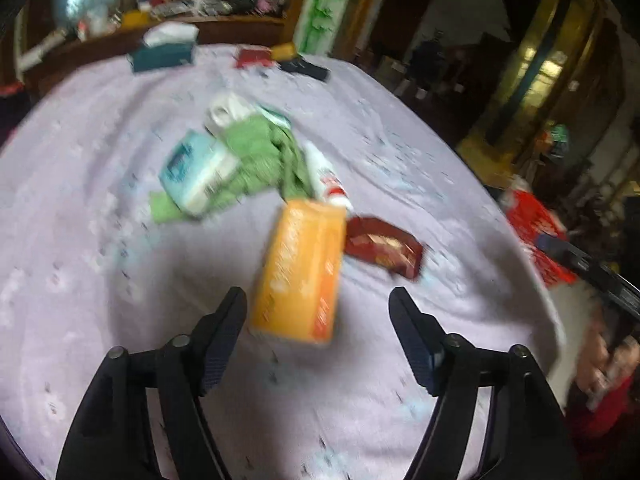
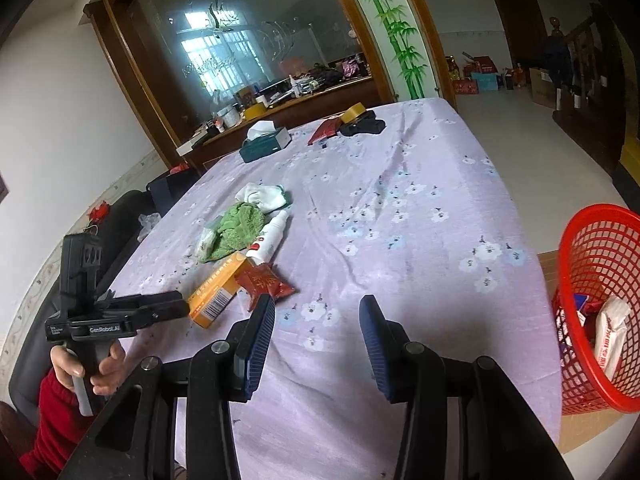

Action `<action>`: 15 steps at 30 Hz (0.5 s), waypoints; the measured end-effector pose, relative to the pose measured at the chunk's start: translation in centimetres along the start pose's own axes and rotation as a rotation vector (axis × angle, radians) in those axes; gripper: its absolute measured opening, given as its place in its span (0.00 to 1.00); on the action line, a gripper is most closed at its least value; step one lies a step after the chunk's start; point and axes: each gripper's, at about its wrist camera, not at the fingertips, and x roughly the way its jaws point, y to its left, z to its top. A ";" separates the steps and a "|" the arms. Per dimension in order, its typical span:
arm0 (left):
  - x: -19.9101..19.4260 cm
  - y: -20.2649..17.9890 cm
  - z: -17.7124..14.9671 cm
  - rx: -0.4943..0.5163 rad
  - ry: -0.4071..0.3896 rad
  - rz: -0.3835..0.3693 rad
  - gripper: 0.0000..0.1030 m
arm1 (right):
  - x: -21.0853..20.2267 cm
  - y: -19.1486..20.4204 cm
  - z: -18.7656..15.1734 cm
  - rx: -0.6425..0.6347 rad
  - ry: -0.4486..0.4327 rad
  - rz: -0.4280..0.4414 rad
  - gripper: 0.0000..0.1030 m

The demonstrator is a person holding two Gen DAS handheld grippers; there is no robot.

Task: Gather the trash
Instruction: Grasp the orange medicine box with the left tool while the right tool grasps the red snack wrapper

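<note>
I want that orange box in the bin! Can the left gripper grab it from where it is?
Probably yes. The left gripper is open, and the orange cardboard box lies right ahead between its fingers with nothing in between. The dark red foil packet lies close beside it, but looks clear of the fingers.

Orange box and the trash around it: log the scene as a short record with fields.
surface: table with lilac floral cloth
left tool: open, orange box just ahead of its tips, not gripped
right tool: open, nothing between its pads
beside box: dark red packet, white bottle, green cloth
bin: red basket at the table's edge, wrappers inside
</note>
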 end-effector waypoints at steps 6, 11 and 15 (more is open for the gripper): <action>3.8 -0.3 1.3 -0.014 0.048 0.093 0.71 | 1.0 1.5 0.1 -0.044 0.023 0.010 0.47; 4.5 0.5 0.6 -0.042 0.036 0.121 0.52 | 3.6 2.9 0.9 -0.105 0.081 0.035 0.53; 3.6 0.6 -0.5 -0.097 -0.027 0.151 0.49 | 6.4 4.3 1.6 -0.167 0.122 0.029 0.56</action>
